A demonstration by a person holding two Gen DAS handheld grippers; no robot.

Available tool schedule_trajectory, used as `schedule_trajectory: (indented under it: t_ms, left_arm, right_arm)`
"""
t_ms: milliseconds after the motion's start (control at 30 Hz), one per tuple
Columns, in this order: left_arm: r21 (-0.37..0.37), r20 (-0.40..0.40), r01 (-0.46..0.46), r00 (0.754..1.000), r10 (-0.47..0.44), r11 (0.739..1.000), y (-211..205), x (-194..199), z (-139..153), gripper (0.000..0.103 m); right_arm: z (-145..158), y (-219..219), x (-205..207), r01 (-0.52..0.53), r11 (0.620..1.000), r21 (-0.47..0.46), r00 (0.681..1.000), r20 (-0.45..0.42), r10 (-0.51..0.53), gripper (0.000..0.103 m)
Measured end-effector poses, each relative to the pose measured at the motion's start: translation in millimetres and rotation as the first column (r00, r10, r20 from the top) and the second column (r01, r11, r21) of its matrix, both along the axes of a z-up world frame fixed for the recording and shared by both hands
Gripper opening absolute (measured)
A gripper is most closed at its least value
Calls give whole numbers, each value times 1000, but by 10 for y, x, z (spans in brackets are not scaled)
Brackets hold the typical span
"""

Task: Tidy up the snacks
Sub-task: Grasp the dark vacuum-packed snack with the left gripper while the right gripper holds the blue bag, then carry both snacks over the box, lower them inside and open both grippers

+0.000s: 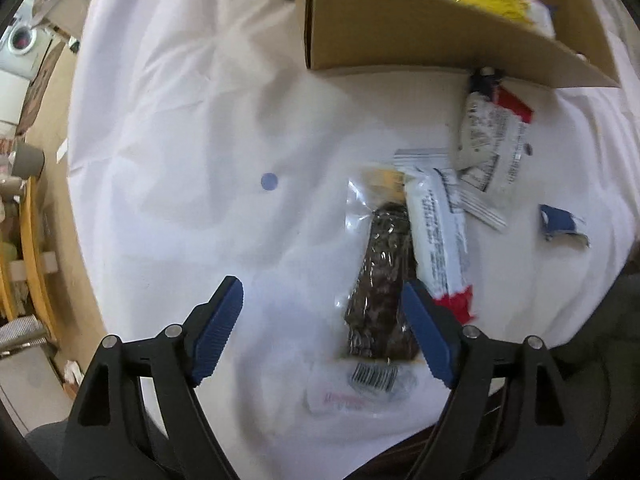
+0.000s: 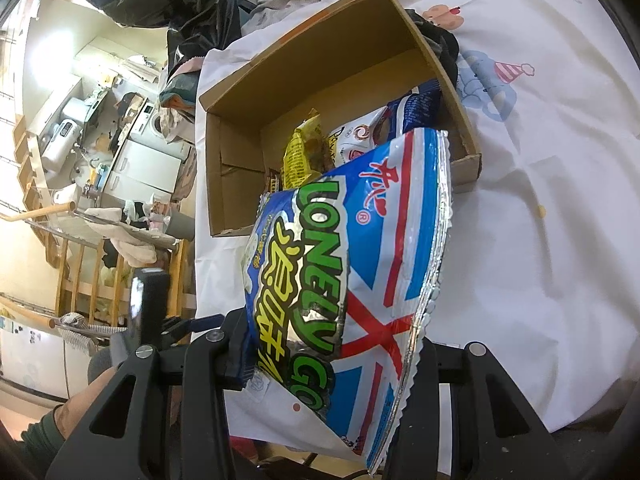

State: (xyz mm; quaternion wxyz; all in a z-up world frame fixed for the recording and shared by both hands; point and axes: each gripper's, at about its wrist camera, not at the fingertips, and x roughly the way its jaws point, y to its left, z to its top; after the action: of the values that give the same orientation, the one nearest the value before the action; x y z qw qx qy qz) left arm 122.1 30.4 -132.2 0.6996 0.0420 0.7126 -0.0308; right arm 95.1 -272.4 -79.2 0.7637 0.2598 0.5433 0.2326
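Snacks are being moved into the box (image 2: 240,136). The right gripper (image 2: 320,364) pinches a shiny blue bag (image 2: 360,248) just before the box's near edge; next it must carry the bag over the wall and let go. The left gripper (image 1: 322,312), spread wide, hovers over a dark bar (image 1: 380,280) on the sheet (image 1: 180,120).

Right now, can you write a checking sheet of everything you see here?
Surface: white cloth, wrinkled, blue dot on it.
Job's things: cardboard box already holding snacks; dark snack bar, white bar and grey packet lying on the cloth.
Clutter: torn blue wrapper.
Grippers: left gripper open above the dark bar; right gripper shut on blue chip bag.
Cables: nothing seen.
Surroundings: wooden rail, washing machine, messy room.
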Motion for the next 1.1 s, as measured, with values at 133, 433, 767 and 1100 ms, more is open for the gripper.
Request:
schedule_trajectory:
  t_ms: [133,433,767,1100]
  left_arm:
    - [-11,-7,29,1000,-29,1000,-153,106,-20,79]
    - [-29,-28,78,996,-79,997,-535,114,-112,80]
    - [-39,4,113,994,-113,993,-1002,-156,-149,54]
    - [-43,86,100,992,-96,994,-586,-345,443,50]
  right_arm:
    - [-9,-5,-9,2,1000,-10,1000,-2,-2,45]
    - [-9,-16,-2,10,1000,-13,1000,-8,-10,45]
    - [-21,14,17,5,1000,-17,1000,-7,-5,45]
    - [-20,5,0,6,1000,-10,1000,2,-6,45]
